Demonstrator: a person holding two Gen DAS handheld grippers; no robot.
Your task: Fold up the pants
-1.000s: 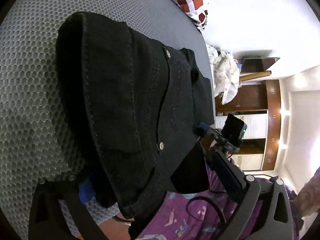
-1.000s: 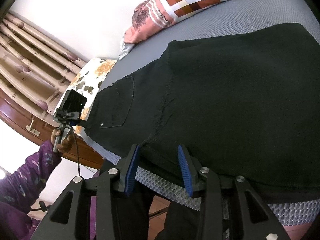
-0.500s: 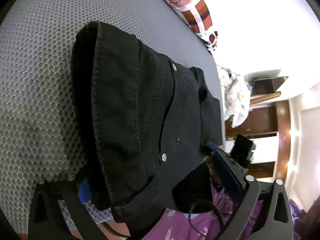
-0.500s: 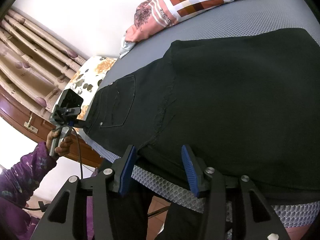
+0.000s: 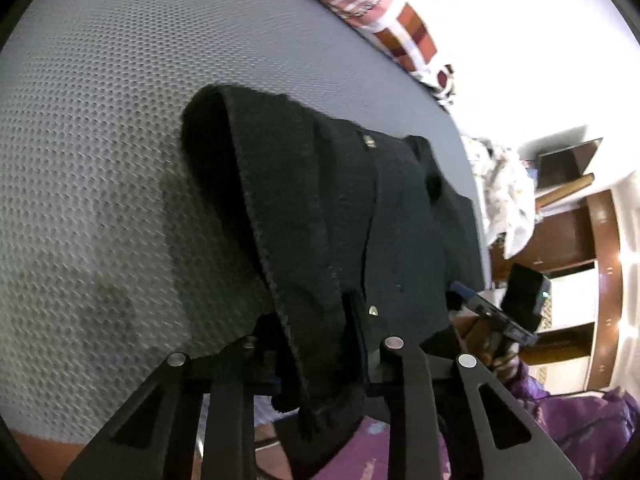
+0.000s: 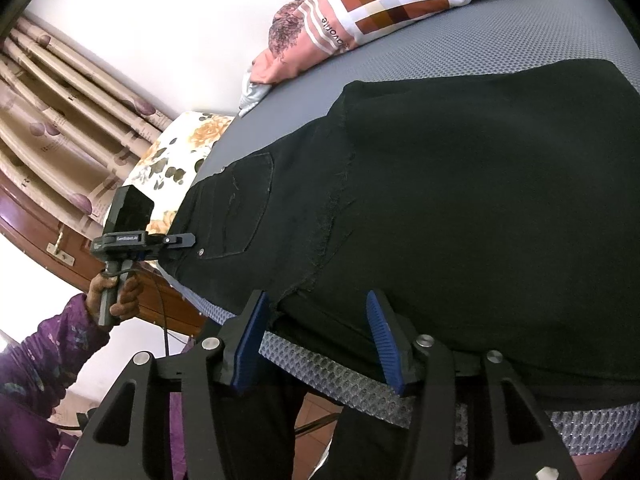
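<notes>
Black pants [image 5: 340, 208] lie flat on a grey mesh mattress [image 5: 100, 160]. My left gripper [image 5: 320, 332] is at their waistband corner, its jaws closing with the thick band pinched between them. In the right wrist view the pants [image 6: 460, 200] spread across the bed, back pocket to the left, and the left gripper [image 6: 180, 240] grips that far end. My right gripper [image 6: 316, 332] sits at the near bed edge, its jaws opening. The pants' side seam lies just ahead of its blue pads [image 6: 384, 336], which touch no cloth. The right gripper [image 5: 476, 308] also shows beyond the pants.
A checked pillow [image 6: 380, 12] lies at the head of the bed and a floral cushion [image 6: 172, 160] beyond the waistband. Curtains [image 6: 48, 120] and dark wooden furniture [image 5: 568, 232] stand behind. A white cloth [image 5: 504, 196] hangs near a shelf. A purple sleeve [image 6: 40, 380] shows lower left.
The left gripper's wide jaws have come together on the waistband and its view has tilted up the bed. The right gripper's pads stand slightly further apart, in the same place.
</notes>
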